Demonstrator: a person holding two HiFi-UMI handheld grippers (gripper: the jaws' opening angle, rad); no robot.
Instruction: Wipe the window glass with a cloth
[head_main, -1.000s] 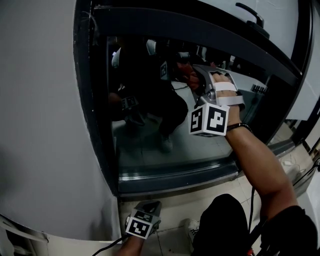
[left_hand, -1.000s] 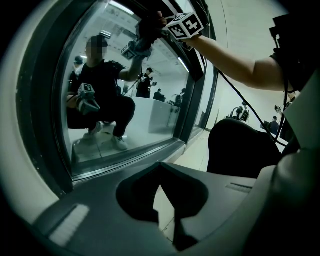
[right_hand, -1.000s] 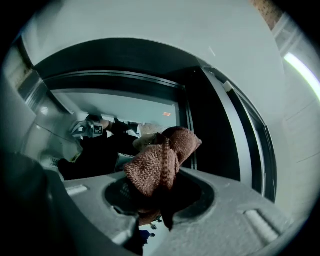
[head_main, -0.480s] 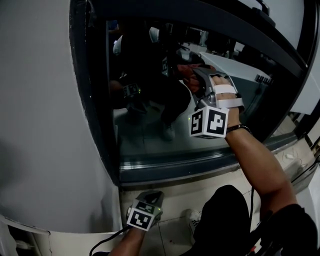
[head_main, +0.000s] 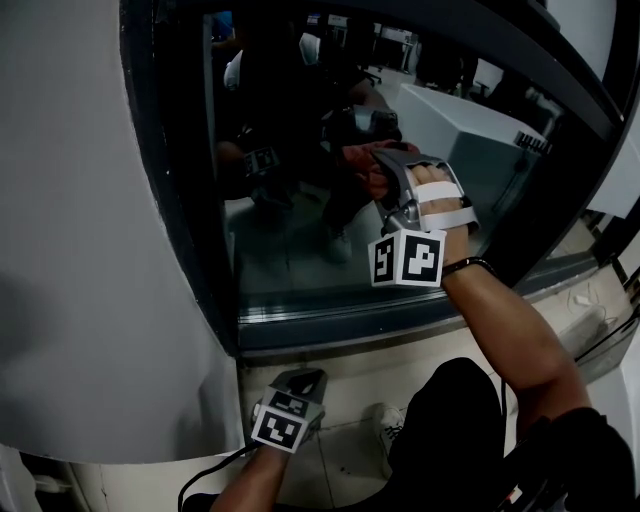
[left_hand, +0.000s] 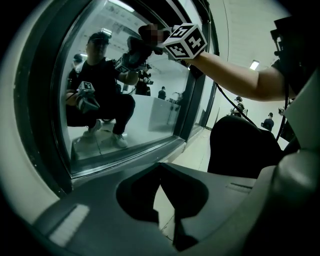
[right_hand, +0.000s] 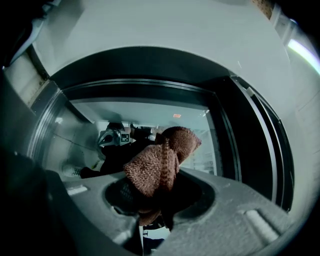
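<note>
The window glass (head_main: 290, 260) is dark and mirrors a crouching person. My right gripper (head_main: 385, 168) is raised to the pane and shut on a brown knitted cloth (right_hand: 160, 160), which bunches out past the jaws and rests against the glass (right_hand: 150, 115). The cloth (head_main: 366, 172) shows as a reddish lump at the gripper's tip in the head view. My left gripper (head_main: 300, 385) hangs low beneath the window sill, away from the glass. Its jaws (left_hand: 161, 167) meet at the tips with nothing between them. Its camera also catches the right gripper's marker cube (left_hand: 186, 41) up at the pane.
A thick dark frame (head_main: 190, 200) rings the pane, with a grey wall (head_main: 80, 250) to its left. The sill (head_main: 350, 330) runs under the right gripper. Below lie a tiled floor (head_main: 340, 470), the person's dark knee (head_main: 450, 410) and a cable (head_main: 210, 470).
The right gripper has slid a little left and lower across the glass with the cloth held. The left gripper has stayed near the floor, almost unmoved.
</note>
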